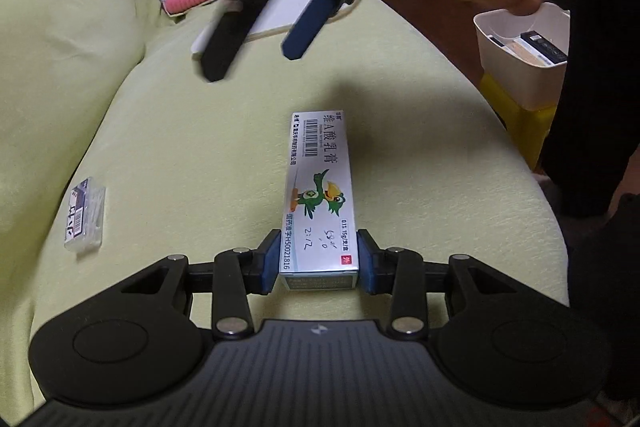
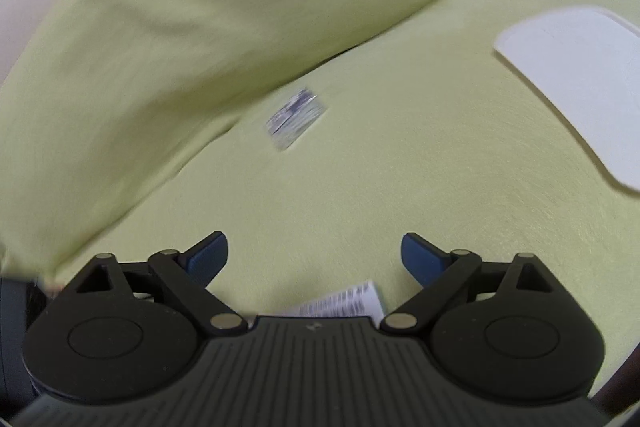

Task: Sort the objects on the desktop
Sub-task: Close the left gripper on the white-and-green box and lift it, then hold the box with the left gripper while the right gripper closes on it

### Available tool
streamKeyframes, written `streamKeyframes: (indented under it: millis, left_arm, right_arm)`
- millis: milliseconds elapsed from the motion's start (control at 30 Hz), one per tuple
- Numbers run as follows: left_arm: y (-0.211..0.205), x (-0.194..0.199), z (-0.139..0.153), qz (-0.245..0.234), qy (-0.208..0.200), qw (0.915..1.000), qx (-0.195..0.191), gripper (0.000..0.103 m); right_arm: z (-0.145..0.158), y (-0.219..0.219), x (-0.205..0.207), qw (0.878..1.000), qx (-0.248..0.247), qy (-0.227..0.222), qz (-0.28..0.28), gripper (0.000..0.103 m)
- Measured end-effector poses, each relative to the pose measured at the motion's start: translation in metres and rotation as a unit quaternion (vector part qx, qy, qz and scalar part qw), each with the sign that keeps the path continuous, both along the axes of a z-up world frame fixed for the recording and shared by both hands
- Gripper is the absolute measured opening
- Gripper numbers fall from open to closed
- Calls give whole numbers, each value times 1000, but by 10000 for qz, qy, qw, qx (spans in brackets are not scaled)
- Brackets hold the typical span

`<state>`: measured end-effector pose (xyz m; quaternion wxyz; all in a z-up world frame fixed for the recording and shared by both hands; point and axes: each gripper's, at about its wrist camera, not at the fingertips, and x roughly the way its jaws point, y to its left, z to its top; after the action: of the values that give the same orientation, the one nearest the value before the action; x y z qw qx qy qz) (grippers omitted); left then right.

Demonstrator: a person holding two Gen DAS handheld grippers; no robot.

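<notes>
Gripping the ointment box (image 1: 319, 195), the left claw (image 1: 319, 261) clamps its near end on the green cushion (image 1: 420, 155).
Right claw (image 2: 315, 253) hovers spread apart; only the left view shows the white bin (image 1: 520, 67), with a small clear case (image 1: 85, 221) lying well apart.

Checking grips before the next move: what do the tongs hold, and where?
Left tongs clamp the ointment box by its near end; right tongs hold nothing.

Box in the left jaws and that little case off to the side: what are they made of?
Ointment box: looks like printed cardboard, lightly glossy, with crisp folded edges and pen marks on it. Small case: probably clear hard plastic, see-through with a label.
</notes>
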<state>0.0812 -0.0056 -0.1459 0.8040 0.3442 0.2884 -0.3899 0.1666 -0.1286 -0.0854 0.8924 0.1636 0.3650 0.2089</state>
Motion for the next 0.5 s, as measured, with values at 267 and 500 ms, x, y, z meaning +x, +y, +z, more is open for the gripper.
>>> streamKeyframes:
  millis: [267,500]
  left_arm:
    - [-10,5,-5,-31,-253,9991,347,49]
    - [-29,-4,-11,-606,-848,9886,1087,49]
  right_arm:
    - [-9,30,-45,9617,-2186,-1059,1270,63]
    - [-15,74,-75,8400,-4077,-2066,2925,56]
